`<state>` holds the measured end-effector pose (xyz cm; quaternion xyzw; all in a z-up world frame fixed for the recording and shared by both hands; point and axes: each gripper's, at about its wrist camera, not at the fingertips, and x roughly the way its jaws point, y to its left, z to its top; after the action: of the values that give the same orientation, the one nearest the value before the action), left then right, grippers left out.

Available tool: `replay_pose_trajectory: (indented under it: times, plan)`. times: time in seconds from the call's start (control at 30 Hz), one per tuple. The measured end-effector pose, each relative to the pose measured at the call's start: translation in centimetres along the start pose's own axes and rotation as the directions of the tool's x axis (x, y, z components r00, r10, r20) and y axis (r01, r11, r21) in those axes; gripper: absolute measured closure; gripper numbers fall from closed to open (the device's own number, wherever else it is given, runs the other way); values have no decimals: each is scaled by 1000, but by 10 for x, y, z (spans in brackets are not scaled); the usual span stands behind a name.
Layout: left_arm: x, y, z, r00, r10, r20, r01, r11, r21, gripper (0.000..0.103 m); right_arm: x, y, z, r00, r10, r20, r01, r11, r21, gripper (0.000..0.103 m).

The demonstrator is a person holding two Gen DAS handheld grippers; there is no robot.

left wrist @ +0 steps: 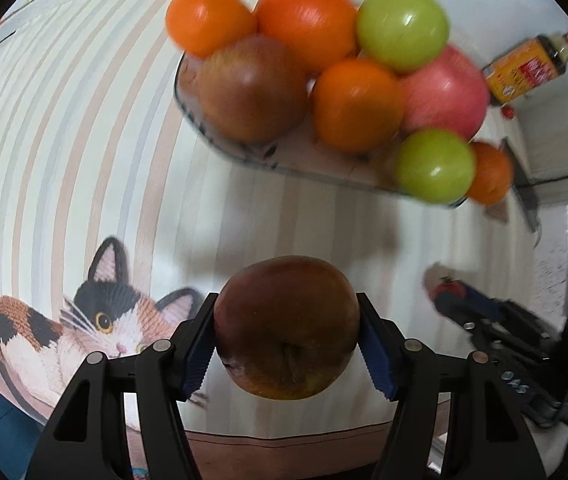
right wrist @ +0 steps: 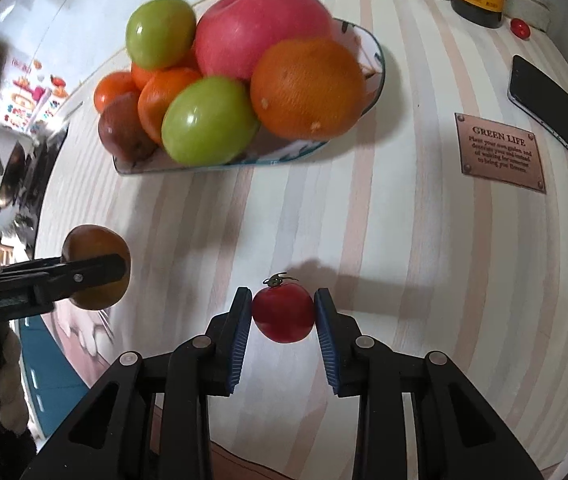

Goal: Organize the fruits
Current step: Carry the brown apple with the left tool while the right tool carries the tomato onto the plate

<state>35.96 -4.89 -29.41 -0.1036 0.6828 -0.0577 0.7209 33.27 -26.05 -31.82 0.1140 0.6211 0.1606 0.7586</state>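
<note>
Gripping near us: our right gripper (right wrist: 283,314) clamps a cherry tomato (right wrist: 283,313), stem toward 12 o'clock; our left gripper (left wrist: 287,336) pinches a dark apple (left wrist: 287,328), stem dimple facing us. Bare striped cloth (right wrist: 404,240) separates both from the heaped fruit plate (right wrist: 378,76) at 12 o'clock.

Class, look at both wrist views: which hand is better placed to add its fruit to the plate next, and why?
Left, probably. Its tool grips the dark apple clear of the table; the right tool has only clamped the small tomato.
</note>
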Motion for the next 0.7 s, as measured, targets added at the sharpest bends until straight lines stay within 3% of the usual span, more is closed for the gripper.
replay_pose_trajectory:
  times: [0.33,0.5,0.7]
  plan:
    - [-48,-11,44,992,-57,116,55,998,19,41,-27,-7,22,995,66,72,-70,996,55,68]
    - [-66,-4,71,985,-35,167,32,999,24,41,-49,-7,39,988,81,132,-90,994,66,68]
    - [-59,-4,108,984,11,178,-18,999,39,41,-71,-13,56,979,86,183,-102,991,82,68]
